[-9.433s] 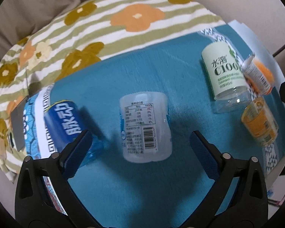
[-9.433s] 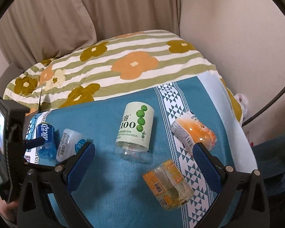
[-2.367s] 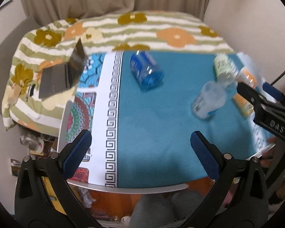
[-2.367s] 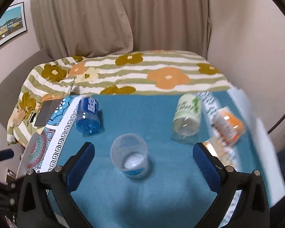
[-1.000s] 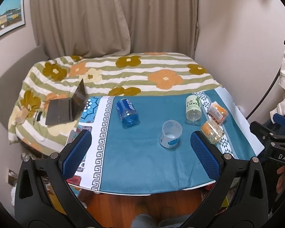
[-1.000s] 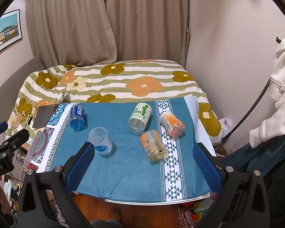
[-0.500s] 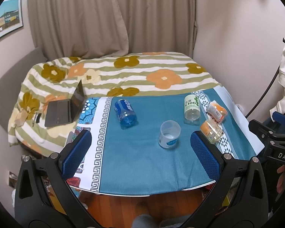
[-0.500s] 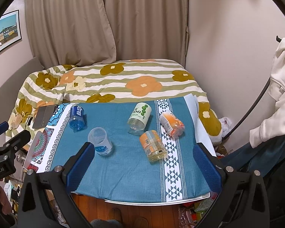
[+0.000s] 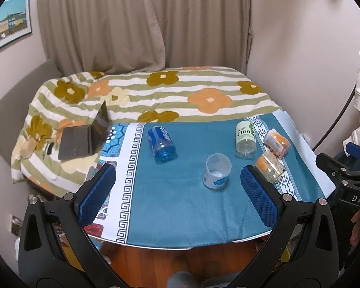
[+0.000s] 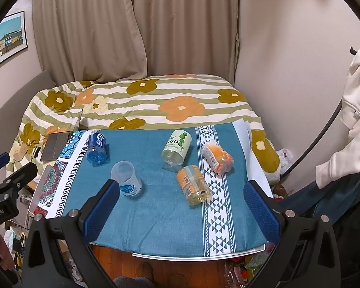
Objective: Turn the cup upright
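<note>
Left gripper [image 9: 177, 187] stood with its jaws spread wide and empty, held back from the near edge of the table [image 9: 184, 240]. Taking the white cup [image 9: 216, 171] as landmark: it stood mouth up on the teal cloth, its long axis vertical or nearly so, though fisheye distortion made any slight lean hard to rule out. To its left and farther back lay the blue bottle [image 9: 161, 140] on its side; to its right and farther back, the green-label bottle [image 9: 245, 136]; to its right, two orange containers. Right gripper [image 10: 182, 206] was likewise wide and empty, with the cup ahead and left of its centreline. Neither gripper was clearly the nearer. By judgement, this cup needed no further turning.
</note>
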The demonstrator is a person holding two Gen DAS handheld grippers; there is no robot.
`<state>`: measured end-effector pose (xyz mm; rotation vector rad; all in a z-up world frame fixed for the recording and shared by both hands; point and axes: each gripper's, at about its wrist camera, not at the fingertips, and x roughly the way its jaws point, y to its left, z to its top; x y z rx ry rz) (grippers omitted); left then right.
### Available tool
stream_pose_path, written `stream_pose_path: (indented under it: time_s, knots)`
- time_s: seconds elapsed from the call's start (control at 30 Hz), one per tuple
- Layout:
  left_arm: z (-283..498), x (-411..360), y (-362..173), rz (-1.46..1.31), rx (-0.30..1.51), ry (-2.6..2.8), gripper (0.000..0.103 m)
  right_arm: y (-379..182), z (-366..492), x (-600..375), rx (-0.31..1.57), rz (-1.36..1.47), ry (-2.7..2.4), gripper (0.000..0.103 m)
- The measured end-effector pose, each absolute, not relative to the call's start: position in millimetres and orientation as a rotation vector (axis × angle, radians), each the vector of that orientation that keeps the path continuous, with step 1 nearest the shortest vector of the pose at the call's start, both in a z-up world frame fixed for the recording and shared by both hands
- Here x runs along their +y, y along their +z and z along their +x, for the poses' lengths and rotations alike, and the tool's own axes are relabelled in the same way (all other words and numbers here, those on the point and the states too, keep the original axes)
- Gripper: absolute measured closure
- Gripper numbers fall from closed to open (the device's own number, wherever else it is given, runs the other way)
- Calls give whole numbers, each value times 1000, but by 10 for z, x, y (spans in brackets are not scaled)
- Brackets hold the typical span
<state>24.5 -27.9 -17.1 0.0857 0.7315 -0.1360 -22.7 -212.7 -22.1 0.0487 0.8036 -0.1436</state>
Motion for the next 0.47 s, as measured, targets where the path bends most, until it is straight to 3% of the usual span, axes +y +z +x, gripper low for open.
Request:
stream_pose_path:
  time_s: [0.47]
  knots:
    - [352, -216, -173, 74, 733, -115, 0, -249, -184, -2085, 801, 54, -134, 0]
